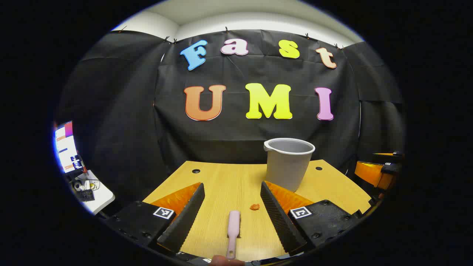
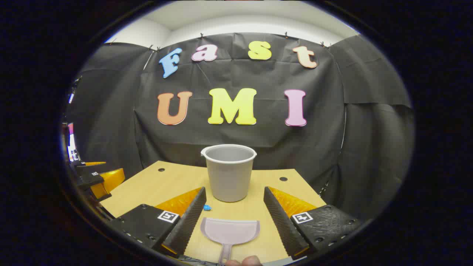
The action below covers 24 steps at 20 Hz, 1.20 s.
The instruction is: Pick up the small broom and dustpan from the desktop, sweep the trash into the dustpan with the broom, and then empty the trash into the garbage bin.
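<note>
Where black cloth backs it, wooden desktop (image 1: 221, 181), grey bin (image 2: 229, 173)

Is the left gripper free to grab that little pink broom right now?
Probably yes. The left gripper stands open, and the broom handle lies on the desk between its fingers, with nothing lying over it.

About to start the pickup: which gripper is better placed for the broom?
Left. The left gripper is open with the broom lying on the desk between its jaws, handle toward it. The right gripper is lined up on the dustpan instead.
</note>
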{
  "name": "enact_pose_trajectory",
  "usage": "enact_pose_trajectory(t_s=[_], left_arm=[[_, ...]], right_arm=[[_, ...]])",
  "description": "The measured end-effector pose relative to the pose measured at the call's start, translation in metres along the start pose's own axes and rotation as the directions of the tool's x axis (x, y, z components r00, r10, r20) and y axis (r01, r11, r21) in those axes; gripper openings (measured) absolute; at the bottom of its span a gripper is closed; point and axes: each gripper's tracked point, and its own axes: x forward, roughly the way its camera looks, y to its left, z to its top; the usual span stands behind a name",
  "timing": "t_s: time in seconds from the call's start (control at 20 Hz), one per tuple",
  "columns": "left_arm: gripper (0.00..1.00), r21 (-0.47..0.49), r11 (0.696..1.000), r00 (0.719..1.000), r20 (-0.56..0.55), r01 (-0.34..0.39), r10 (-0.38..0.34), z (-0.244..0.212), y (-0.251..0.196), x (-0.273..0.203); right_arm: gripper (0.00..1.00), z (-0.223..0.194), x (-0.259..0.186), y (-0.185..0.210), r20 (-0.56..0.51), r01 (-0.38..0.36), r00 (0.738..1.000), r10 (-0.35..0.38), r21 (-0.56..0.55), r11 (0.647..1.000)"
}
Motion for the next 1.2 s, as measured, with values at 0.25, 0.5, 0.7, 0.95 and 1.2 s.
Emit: enact_pose_trajectory(t_s=[0.25,0.5,0.7,0.95,1.2], left_arm=[[0.98,0.01,1.0,1.0,0.005,0.025,-0.025,-0.001,-0.001,0.003],[0.98,0.031,0.998,0.999,-0.016,0.048,-0.048,-0.007,-0.007,0.009],[0.98,0.028,0.998,0.999,-0.011,0.051,-0.051,-0.009,-0.009,0.011],[0.98,0.028,0.999,0.999,-0.024,0.045,-0.045,-0.017,-0.009,0.011],[0.98,0.023,0.999,0.998,-0.052,0.039,-0.037,-0.03,-0.009,0.009]], right_arm=[[0.92,-0.004,0.005,0.011,-0.013,-0.019,1.0,0.019,-0.021,1.0],[0.97,-0.005,0.005,0.012,-0.025,-0.025,0.999,0.024,-0.04,0.999],[0.95,-0.01,0.005,0.01,-0.039,-0.019,0.999,0.018,-0.032,0.999],[0.95,-0.034,0.01,0.008,-0.088,-0.025,0.996,0.021,-0.038,0.999],[0.95,-0.086,0.015,0.008,-0.154,-0.03,0.988,0.027,-0.02,0.999]])
